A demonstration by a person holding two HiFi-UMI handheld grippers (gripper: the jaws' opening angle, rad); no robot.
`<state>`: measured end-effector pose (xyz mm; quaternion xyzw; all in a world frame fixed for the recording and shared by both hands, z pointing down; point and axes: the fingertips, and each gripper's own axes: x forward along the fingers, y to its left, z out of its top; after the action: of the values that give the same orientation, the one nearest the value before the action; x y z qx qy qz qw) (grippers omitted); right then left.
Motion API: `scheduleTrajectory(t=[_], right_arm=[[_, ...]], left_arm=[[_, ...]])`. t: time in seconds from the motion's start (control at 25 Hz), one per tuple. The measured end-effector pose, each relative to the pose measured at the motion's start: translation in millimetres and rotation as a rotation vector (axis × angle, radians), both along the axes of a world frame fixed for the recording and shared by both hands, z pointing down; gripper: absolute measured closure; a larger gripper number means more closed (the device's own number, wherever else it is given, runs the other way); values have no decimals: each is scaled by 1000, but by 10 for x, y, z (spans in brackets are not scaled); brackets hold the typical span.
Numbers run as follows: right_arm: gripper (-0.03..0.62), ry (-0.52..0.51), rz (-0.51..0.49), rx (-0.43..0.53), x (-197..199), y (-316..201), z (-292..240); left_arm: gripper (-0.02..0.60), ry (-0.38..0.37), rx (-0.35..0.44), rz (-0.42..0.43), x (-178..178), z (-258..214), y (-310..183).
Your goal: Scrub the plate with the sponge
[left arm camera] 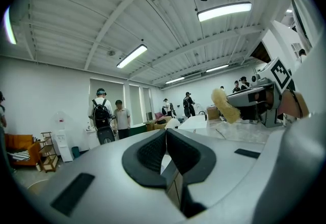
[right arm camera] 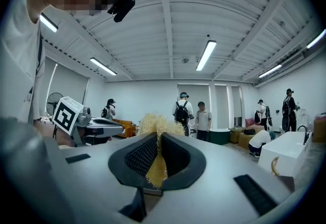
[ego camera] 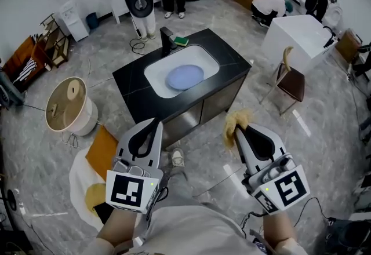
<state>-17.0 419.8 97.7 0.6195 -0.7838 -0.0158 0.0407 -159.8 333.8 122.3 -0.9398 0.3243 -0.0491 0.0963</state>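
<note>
1. Left tool [left arm camera: 166, 134]: jaws are shut together, with nothing between them.
2. Right tool [right arm camera: 155, 139]: clamped on a yellow fibrous sponge [right arm camera: 154, 125]. A tuft sticks out past the jaw tips and the rest is pinched between the pads.
3. Plate [ego camera: 185, 76]: blue, lying flat in the white sink [ego camera: 155, 81] set in the black tabletop [ego camera: 232, 68], well apart from both tools. Scrubbing is judged not started; the approach is to be made first.
4. Risk: only a thin strip of the sponge is pinched. Under scrubbing pressure it could be dragged out or folded back, and the plate would then be scraped by the jaw tips.
5. Risk: the plate is loose in the sink and nothing braces it. It could be slid or spun by the strokes unless it is steadied by the idle left tool.
6. Risk: the faucet [ego camera: 166, 41] stands at the sink's far edge and could be clipped on long strokes.
7. A green scouring pad [ego camera: 181, 41] lies beside the faucet; it could be knocked into the sink.
</note>
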Motion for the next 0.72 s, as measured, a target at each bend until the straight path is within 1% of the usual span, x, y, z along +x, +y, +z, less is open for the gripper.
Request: scheduleTrajectory(t=[0.08, 0.2, 0.32, 0.44, 0.52, 0.6, 0.72], right_arm=[[545, -4, -3, -18, 77, -269, 76], [545, -7, -3, -55, 193, -691, 182], [545, -6, -6, -91, 297, -1151, 261], [545, -6, -7, -127, 402, -1636, 336], [545, -9, -8, -154, 458, -1978, 405], [545, -10, -12, -186, 502, -2325, 501], [545, -7, -22, -238, 558, -2819, 673]], left_arm=[[560, -3, -15, -4, 85, 41, -265], [560, 16, -74, -13, 237, 68, -680], [560, -19, -79, -9, 345, 180, -1143], [560, -41, -117, 12, 501, 278, -1578], [560, -81, -135, 30, 570, 396, -1895], [560, -106, -165, 30, 619, 512, -2240], [560, -119, -223, 34, 704, 674, -2727]])
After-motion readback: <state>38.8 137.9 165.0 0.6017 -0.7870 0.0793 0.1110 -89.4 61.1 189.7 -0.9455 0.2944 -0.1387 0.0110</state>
